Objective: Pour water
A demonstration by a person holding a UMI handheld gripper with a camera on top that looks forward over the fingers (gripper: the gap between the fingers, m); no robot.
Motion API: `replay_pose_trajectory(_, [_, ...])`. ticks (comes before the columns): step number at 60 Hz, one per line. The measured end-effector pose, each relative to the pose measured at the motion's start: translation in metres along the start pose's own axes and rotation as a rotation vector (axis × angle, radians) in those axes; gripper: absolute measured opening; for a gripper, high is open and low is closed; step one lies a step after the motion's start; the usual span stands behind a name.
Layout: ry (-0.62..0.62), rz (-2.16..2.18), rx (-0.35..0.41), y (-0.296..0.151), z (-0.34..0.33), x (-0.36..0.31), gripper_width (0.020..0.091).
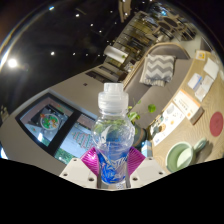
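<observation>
A clear plastic water bottle (112,140) with a white cap and a blue label stands upright between my fingers. Both pink pads (92,160) press against its lower sides, so my gripper (112,166) is shut on it. The bottle is lifted well above the room, and the view behind it is tilted. A glass cup (50,122) stands on a dark tray (62,110) on a table far below, to the left of the bottle.
A long desk with papers and a pink round object (217,124) runs beyond the bottle on the right. A chair with a patterned cloth (157,68) stands further back. Shelving and ceiling lights fill the background.
</observation>
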State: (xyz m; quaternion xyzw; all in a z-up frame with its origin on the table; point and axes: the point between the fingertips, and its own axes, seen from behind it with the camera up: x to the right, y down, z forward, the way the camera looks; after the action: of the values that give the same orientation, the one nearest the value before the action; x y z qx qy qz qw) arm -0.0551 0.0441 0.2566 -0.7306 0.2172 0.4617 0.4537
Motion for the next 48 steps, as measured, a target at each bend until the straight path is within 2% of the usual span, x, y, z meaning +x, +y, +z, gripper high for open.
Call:
replay_pose_trajectory(6, [0.051, -0.319, 0.066, -0.056, -0.032, -0.006, 0.0322])
replay_pose_trajectory(14, [0.183, -0.660, 0.142, -0.113, -0.056, 0.019, 0.0324])
replay_pose_trajectory(22, [0.322, -0.848, 0.151, -0.147, -0.082, 0.087, 0.0322])
replay_pose_trajectory(30, [0.437, -0.883, 0.110, -0.155, -0.099, 0.159, 0.0322])
replay_pose_trajectory(40, [0.486, -0.883, 0.038, -0.134, -0.097, 0.231, 0.0324])
replay_pose_trajectory(48, [0.508, -0.919, 0.003, -0.121, -0.103, 0.262, 0.0323])
